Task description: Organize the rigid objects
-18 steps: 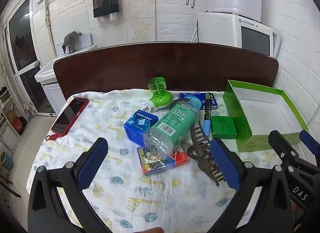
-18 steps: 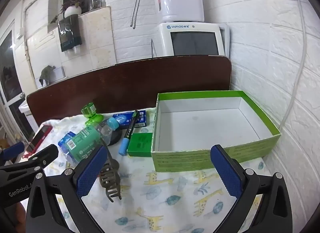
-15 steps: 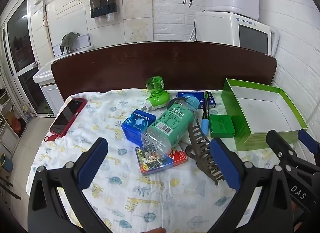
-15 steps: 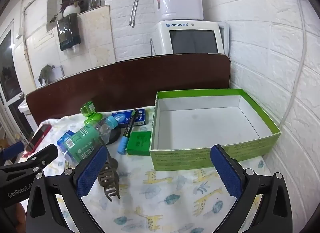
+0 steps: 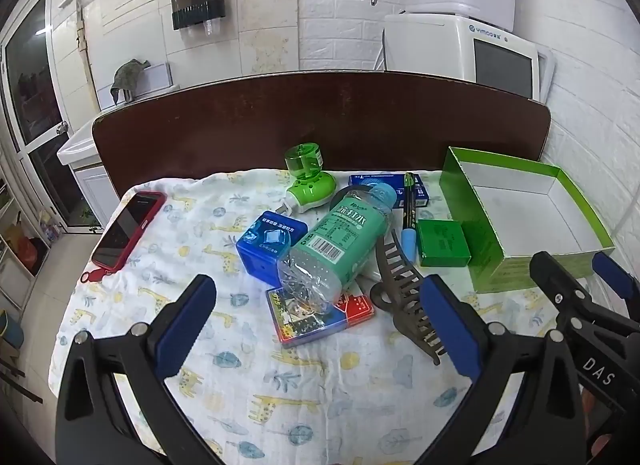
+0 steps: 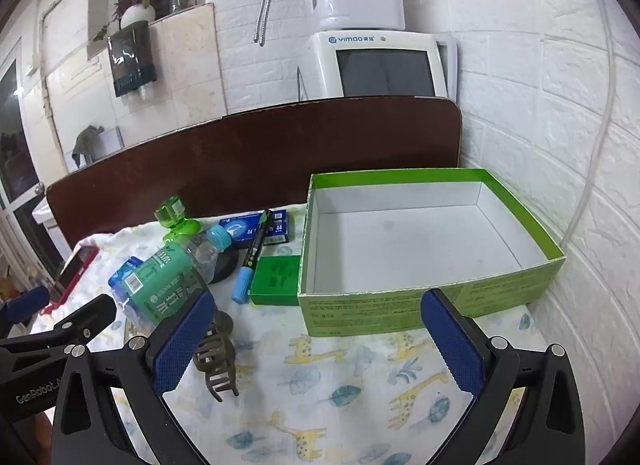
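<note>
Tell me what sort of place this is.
Probably a home kitchen or utility corner: a water purifier against a white brick wall, a sink by a glass door, and a cloth-covered table with household clutter.

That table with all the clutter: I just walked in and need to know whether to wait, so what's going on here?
A person is sorting small items with two handheld grippers. The left gripper and right gripper both hover open above the cloth, holding nothing. The green box is empty. The bottle, hair claw, marker and small green box lie beside it. Nothing is packed yet.
</note>
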Demonstrator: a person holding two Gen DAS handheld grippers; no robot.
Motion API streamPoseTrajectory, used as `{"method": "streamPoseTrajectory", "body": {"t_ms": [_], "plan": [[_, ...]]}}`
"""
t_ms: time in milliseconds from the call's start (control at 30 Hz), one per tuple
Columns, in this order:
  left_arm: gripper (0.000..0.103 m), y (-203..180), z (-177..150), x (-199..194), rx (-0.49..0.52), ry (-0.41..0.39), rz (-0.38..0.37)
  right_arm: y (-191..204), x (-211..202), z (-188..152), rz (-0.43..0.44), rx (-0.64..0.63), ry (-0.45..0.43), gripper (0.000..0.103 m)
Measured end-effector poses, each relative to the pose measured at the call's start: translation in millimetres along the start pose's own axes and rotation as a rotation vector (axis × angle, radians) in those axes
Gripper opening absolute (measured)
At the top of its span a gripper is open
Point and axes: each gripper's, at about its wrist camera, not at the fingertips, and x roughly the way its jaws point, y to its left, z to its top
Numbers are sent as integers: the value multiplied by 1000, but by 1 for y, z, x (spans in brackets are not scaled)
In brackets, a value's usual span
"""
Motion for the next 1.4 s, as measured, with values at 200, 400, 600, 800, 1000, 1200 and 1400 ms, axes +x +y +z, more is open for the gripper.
{"method": "streamPoseTrajectory", "body": {"t_ms": [200,400,600,800,1000,1200,1400], "plan": [[102,6,0,2,-16,5,1,3,1,1,2,-5,2,103],[102,7,-1,5,-18,15,3,5,2,-1,8,-8,9,103],[102,9,-3,7,-17,19,4,5,2,-1,5,-6,6,103],[102,10,-4,6,-16,20,8,5,5,0,8,-7,13,103],[102,11,-4,8,-18,26,12,6,6,0,29,-8,10,103],[102,9,-5,7,-8,25,8,7,5,-1,28,-8,6,103],[102,9,-4,8,-8,29,8,6,7,-1,25,-6,12,103]]}}
